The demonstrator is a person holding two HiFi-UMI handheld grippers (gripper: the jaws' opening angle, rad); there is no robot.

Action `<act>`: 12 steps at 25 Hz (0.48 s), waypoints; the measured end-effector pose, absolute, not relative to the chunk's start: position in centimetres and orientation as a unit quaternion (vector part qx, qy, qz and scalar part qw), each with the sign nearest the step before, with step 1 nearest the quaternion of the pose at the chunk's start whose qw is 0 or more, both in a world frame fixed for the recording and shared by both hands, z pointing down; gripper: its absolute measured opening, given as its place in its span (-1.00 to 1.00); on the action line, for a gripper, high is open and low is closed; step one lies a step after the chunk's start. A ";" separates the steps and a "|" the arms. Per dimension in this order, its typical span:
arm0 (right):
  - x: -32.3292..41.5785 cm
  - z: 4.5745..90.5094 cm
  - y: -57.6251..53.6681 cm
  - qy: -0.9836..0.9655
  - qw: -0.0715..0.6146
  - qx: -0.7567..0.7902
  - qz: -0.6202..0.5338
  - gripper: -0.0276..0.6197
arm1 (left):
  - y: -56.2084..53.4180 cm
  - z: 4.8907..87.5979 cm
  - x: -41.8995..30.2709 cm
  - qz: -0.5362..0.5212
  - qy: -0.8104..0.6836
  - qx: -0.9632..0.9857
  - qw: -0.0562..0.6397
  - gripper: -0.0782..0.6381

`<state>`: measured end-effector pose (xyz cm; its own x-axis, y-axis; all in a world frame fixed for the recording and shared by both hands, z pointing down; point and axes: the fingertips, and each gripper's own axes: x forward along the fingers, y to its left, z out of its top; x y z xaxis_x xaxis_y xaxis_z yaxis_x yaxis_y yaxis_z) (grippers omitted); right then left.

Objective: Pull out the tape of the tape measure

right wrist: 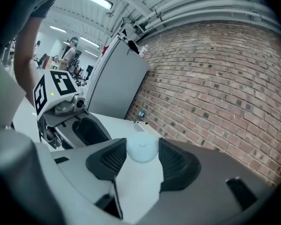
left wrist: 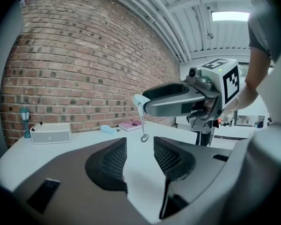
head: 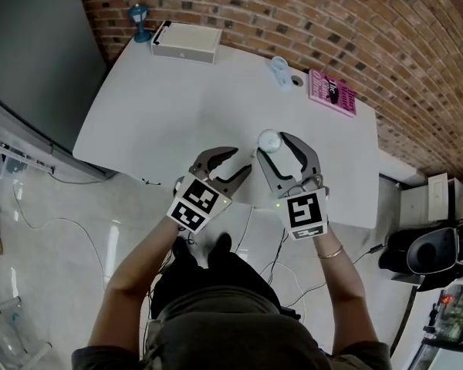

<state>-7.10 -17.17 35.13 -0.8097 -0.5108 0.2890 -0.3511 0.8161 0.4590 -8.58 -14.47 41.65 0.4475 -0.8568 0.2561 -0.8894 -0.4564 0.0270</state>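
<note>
The tape measure (head: 270, 140) is a small round pale-blue case, held above the white table (head: 162, 114). My right gripper (head: 276, 142) is shut on it, one jaw on each side. In the right gripper view the case (right wrist: 142, 150) sits squeezed between the pads. From the left gripper view the case (left wrist: 139, 101) shows at the tip of the right gripper (left wrist: 178, 100), and a short bit of tape with a ring (left wrist: 144, 138) hangs below it. My left gripper (head: 238, 160) stands open just left of the case, with nothing between its jaws (left wrist: 139, 156).
At the table's far edge stand a white box (head: 186, 42), a small blue figure (head: 140, 21), a pale-blue object (head: 279, 68) and a pink book (head: 332, 92). A brick wall (head: 332, 21) runs behind. A grey cabinet (head: 31, 52) is at the left; cables lie on the floor.
</note>
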 end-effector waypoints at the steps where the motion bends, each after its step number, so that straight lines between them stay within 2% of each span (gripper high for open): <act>1: -7.4 34.8 -17.1 -0.930 0.203 0.229 -0.202 -0.25 | -14.6 41.3 -8.7 0.103 -0.513 0.849 0.073 -0.26; 12: -9.6 32.3 -15.9 -0.927 0.198 0.210 -0.239 -0.24 | -15.4 38.9 -8.8 0.112 -0.496 0.861 0.018 -0.32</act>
<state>-9.62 -15.89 32.25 -0.8332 -0.4849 0.2659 -0.2956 0.7969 0.5268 -8.85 -15.39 38.85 0.4834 -0.8497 0.2104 -0.8577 -0.5078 -0.0802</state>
